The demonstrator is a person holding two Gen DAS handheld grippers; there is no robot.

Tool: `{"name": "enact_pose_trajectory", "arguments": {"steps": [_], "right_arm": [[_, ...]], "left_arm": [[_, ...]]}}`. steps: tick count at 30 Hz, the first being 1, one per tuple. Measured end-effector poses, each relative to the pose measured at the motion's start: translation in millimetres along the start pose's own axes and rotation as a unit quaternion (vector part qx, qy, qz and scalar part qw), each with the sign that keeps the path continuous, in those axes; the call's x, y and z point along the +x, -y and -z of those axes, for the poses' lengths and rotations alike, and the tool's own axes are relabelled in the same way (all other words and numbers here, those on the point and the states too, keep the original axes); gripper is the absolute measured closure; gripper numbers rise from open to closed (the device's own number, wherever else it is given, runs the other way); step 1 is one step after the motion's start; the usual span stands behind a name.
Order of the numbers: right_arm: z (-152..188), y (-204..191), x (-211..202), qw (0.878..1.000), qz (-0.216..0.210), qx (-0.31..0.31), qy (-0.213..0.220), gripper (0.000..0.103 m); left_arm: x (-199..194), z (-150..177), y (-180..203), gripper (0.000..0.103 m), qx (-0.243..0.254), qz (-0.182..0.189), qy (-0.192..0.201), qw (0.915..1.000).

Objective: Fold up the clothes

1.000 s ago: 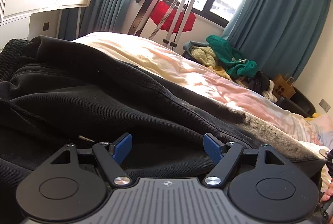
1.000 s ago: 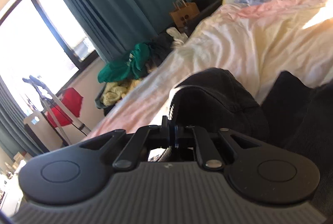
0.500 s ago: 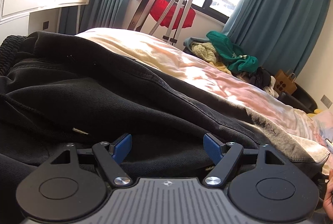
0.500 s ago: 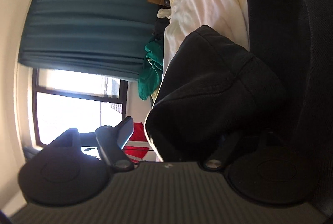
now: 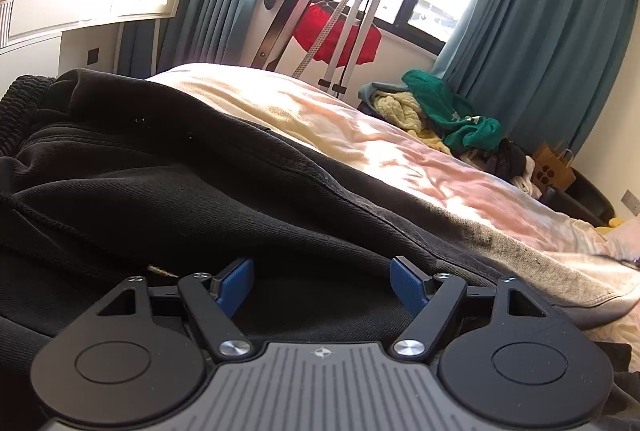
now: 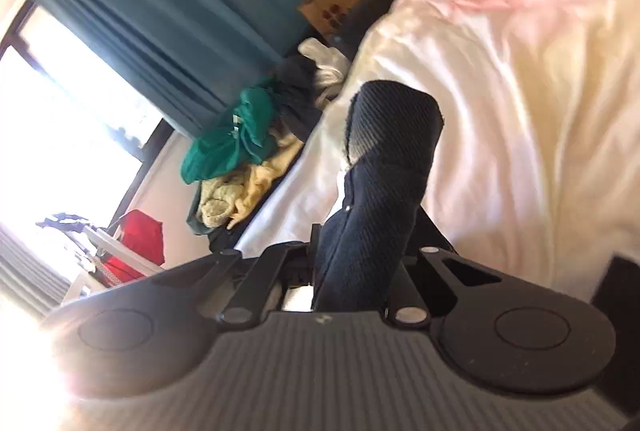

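Black garment (image 5: 192, 199) lies spread on the bed (image 5: 360, 135), long axis running from the ribbed waistband or hem (image 5: 20, 107) at far left of the left wrist view toward the sunlit grey edge at lower right. Looks like heavy black trousers or a jacket; cannot tell which. A ribbed dark end of cloth (image 6: 384, 167) rises clear of the pale bedding in the right wrist view, pinched in the right gripper (image 6: 356, 259), whose jaws are closed tight on it; frame is motion-blurred. Left gripper (image 5: 322, 281) hovers low over the mid-body of the garment, blue pads (image 5: 236, 281) spread wide, nothing between them, cloth directly ahead and below. Judgement: right hand owns the free end, so the fold turns on carrying that end along the long axis toward the waistband side; the left is nearer the bulk to pin it. Unfolded clothes pile (image 5: 440, 115) sits beyond the bed's far side.
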State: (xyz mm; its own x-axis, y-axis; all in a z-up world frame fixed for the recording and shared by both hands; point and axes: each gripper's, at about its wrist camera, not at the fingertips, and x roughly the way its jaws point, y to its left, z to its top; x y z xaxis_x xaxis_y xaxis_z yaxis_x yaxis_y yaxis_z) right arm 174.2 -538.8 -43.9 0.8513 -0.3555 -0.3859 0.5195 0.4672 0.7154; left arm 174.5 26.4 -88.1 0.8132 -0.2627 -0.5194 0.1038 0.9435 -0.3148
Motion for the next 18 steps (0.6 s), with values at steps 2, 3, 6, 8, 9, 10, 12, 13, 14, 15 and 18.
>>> {"name": "enact_pose_trajectory", "arguments": {"steps": [2, 3, 6, 8, 9, 10, 12, 13, 14, 15, 18], "right_arm": [[-10.6, -11.5, -6.3, 0.998, -0.034, -0.046, 0.024, 0.095], [-14.4, -14.6, -10.5, 0.996, -0.047, -0.072, 0.038, 0.095], [-8.8, 16.5, -6.0, 0.998, -0.022, -0.05, 0.029, 0.095], [7.1, 48.6, -0.9, 0.999, 0.023, -0.039, -0.002, 0.095], [15.0, 63.5, 4.9, 0.998, 0.041, -0.035, -0.017, 0.095], [24.0, 79.6, 9.2, 0.997, 0.061, -0.026, -0.032, 0.091], [34.6, 104.9, 13.7, 0.996, 0.071, 0.018, -0.044, 0.092], [38.2, 111.9, 11.0, 0.997, 0.059, 0.04, -0.042, 0.092], [38.0, 110.7, 6.9, 0.997, 0.057, 0.042, -0.043, 0.09], [37.7, 109.3, 2.7, 0.997, 0.056, 0.044, -0.044, 0.084], [38.3, 91.3, -15.1, 0.996, 0.075, 0.006, -0.046, 0.054]], "left_arm": [[-2.1, 0.1, 2.2, 0.027, 0.005, 0.001, 0.004, 1.0], [-2.9, 0.5, 3.2, 0.027, 0.008, 0.001, 0.005, 1.0], [-3.7, 2.1, 6.3, 0.027, 0.016, 0.0, 0.004, 0.9999], [-2.0, 3.6, 8.6, 0.027, 0.025, -0.006, -0.001, 0.9997], [-1.2, 4.5, 9.4, 0.027, 0.03, -0.008, -0.003, 0.9995], [-0.7, 5.2, 9.8, 0.027, 0.032, -0.009, -0.005, 0.9994], [-0.2, 6.4, 10.1, 0.027, 0.035, -0.011, -0.01, 0.9993], [-0.1, 6.9, 10.7, 0.027, 0.038, -0.011, -0.012, 0.9992], [-0.2, 7.4, 11.4, 0.027, 0.04, -0.01, -0.014, 0.999], [-0.5, 7.8, 12.1, 0.027, 0.044, -0.011, -0.014, 0.9989], [-2.0, 8.5, 16.7, 0.026, 0.062, -0.014, -0.015, 0.9979]]}}
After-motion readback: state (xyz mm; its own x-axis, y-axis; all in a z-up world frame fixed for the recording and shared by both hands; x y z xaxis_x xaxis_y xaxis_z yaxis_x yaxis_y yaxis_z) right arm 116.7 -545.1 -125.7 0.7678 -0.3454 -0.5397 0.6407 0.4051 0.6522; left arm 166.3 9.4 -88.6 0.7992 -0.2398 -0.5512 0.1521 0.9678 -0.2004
